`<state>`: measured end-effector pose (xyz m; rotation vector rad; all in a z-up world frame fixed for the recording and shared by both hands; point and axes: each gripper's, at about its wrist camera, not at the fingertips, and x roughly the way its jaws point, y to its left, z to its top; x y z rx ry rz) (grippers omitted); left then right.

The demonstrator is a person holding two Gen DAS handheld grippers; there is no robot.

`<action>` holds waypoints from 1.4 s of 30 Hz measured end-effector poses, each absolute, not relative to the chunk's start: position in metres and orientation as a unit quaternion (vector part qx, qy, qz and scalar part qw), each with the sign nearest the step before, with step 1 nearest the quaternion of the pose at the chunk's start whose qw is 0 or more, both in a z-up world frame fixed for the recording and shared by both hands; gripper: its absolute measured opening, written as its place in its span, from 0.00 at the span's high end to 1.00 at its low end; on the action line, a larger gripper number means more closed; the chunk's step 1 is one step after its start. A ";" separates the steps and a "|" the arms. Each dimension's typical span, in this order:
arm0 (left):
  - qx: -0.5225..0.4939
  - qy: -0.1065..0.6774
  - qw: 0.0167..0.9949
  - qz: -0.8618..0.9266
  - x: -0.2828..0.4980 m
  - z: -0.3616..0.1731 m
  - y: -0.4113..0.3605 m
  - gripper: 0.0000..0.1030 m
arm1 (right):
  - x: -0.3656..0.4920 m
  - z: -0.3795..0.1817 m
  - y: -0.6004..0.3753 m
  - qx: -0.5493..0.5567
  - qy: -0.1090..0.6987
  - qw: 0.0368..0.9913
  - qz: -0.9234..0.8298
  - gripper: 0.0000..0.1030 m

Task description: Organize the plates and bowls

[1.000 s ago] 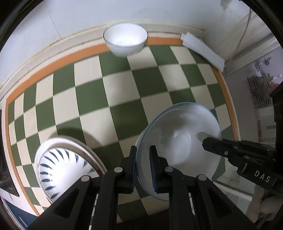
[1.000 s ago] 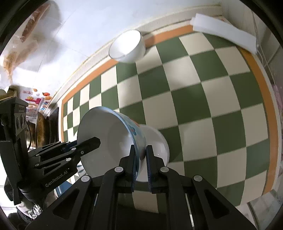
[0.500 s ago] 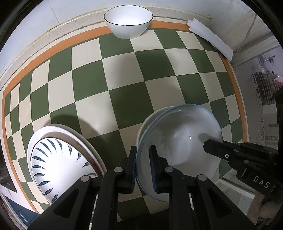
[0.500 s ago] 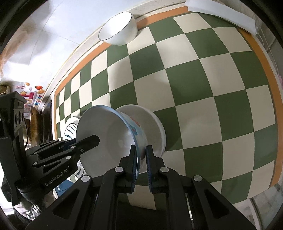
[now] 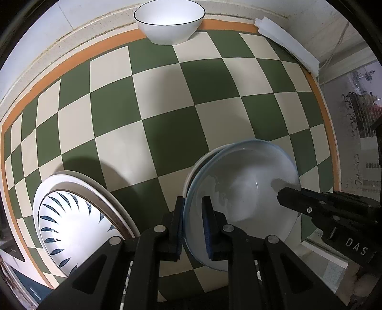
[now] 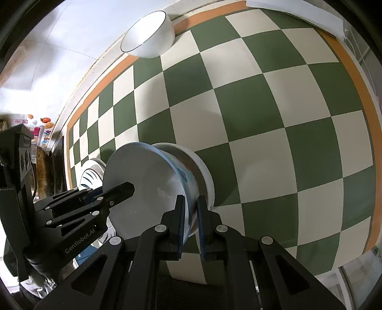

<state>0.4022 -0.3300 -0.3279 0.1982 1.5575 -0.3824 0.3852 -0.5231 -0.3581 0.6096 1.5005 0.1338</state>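
Note:
Both grippers hold one large white bowl (image 5: 241, 190) with a blue rim and a painted outside (image 6: 148, 188). My left gripper (image 5: 193, 209) is shut on its near left rim. My right gripper (image 6: 190, 207) is shut on the opposite rim. The held bowl hangs just above another white bowl (image 6: 205, 171) that stands on the checked cloth; its rim (image 5: 193, 167) peeks out on the left. A smaller white bowl with a dark rim (image 5: 169, 21) (image 6: 148, 35) stands at the far edge. Stacked plates with blue leaf marks (image 5: 71, 219) (image 6: 92, 171) lie at the left.
The green and cream checked tablecloth (image 5: 167, 107) has an orange border (image 6: 358, 78). A folded white cloth (image 5: 286, 45) lies at the far right corner by the wall. The table's right edge (image 5: 334, 155) drops off beyond the bowls.
Both grippers have sunk with the held bowl, bringing it closer over the bowl beneath. The table and the far bowl look nearer in both views.

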 end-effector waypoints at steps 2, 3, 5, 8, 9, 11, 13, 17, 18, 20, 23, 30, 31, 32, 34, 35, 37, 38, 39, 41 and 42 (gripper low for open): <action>0.087 0.699 0.689 -0.171 0.403 -0.330 -0.330 0.88 | 0.387 -0.359 -0.524 0.272 0.673 0.685 0.058 0.89; 0.087 0.700 0.688 -0.171 0.403 -0.331 -0.330 0.88 | 0.387 -0.360 -0.524 0.270 0.675 0.684 0.056 0.88; 0.085 0.701 0.687 -0.170 0.403 -0.332 -0.330 0.88 | 0.388 -0.361 -0.524 0.267 0.677 0.683 0.054 0.86; 0.083 0.703 0.685 -0.171 0.404 -0.332 -0.329 0.88 | 0.389 -0.361 -0.525 0.270 0.678 0.681 0.053 0.86; 0.082 0.704 0.684 -0.172 0.405 -0.332 -0.329 0.88 | 0.390 -0.361 -0.525 0.269 0.680 0.680 0.054 0.86; 0.078 0.704 0.684 -0.173 0.406 -0.327 -0.326 0.88 | 0.392 -0.360 -0.525 0.269 0.683 0.677 0.056 0.86; 0.072 0.700 0.689 -0.175 0.409 -0.318 -0.320 0.88 | 0.395 -0.357 -0.528 0.273 0.683 0.675 0.057 0.86; 0.043 0.680 0.714 -0.163 0.433 -0.287 -0.307 0.87 | 0.406 -0.337 -0.538 0.290 0.665 0.686 0.067 0.86; 0.031 0.675 0.720 -0.157 0.445 -0.280 -0.304 0.84 | 0.415 -0.328 -0.543 0.294 0.654 0.693 0.068 0.84; 0.015 0.666 0.731 -0.149 0.469 -0.271 -0.300 0.80 | 0.434 -0.315 -0.549 0.300 0.635 0.708 0.070 0.77; -0.008 0.654 0.745 -0.132 0.514 -0.263 -0.297 0.80 | 0.470 -0.303 -0.558 0.304 0.614 0.725 0.068 0.59; -0.034 0.653 0.749 -0.107 0.611 -0.283 -0.302 0.80 | 0.570 -0.306 -0.558 0.279 0.588 0.757 0.059 0.59; -0.034 0.656 0.746 -0.107 0.618 -0.289 -0.303 0.80 | 0.588 -0.313 -0.556 0.277 0.591 0.756 0.058 0.59; -0.031 0.662 0.742 -0.107 0.628 -0.297 -0.306 0.80 | 0.600 -0.319 -0.556 0.275 0.594 0.754 0.057 0.59; -0.024 0.671 0.734 -0.104 0.641 -0.312 -0.311 0.80 | 0.620 -0.332 -0.554 0.271 0.601 0.750 0.051 0.59; -0.024 0.675 0.730 -0.105 0.646 -0.319 -0.312 0.80 | 0.630 -0.340 -0.554 0.269 0.606 0.747 0.047 0.59; -0.020 0.683 0.722 -0.104 0.653 -0.332 -0.315 0.80 | 0.642 -0.354 -0.554 0.273 0.614 0.739 0.047 0.59; -0.019 0.686 0.720 -0.105 0.654 -0.338 -0.316 0.80 | 0.648 -0.362 -0.554 0.275 0.619 0.734 0.047 0.59; -0.017 0.688 0.718 -0.105 0.657 -0.345 -0.318 0.80 | 0.653 -0.369 -0.554 0.275 0.624 0.729 0.045 0.59; -0.014 0.691 0.714 -0.110 0.660 -0.354 -0.320 0.84 | 0.658 -0.381 -0.556 0.279 0.632 0.721 0.047 0.60; -0.019 0.692 0.712 -0.117 0.660 -0.358 -0.321 0.88 | 0.660 -0.385 -0.556 0.280 0.635 0.718 0.048 0.65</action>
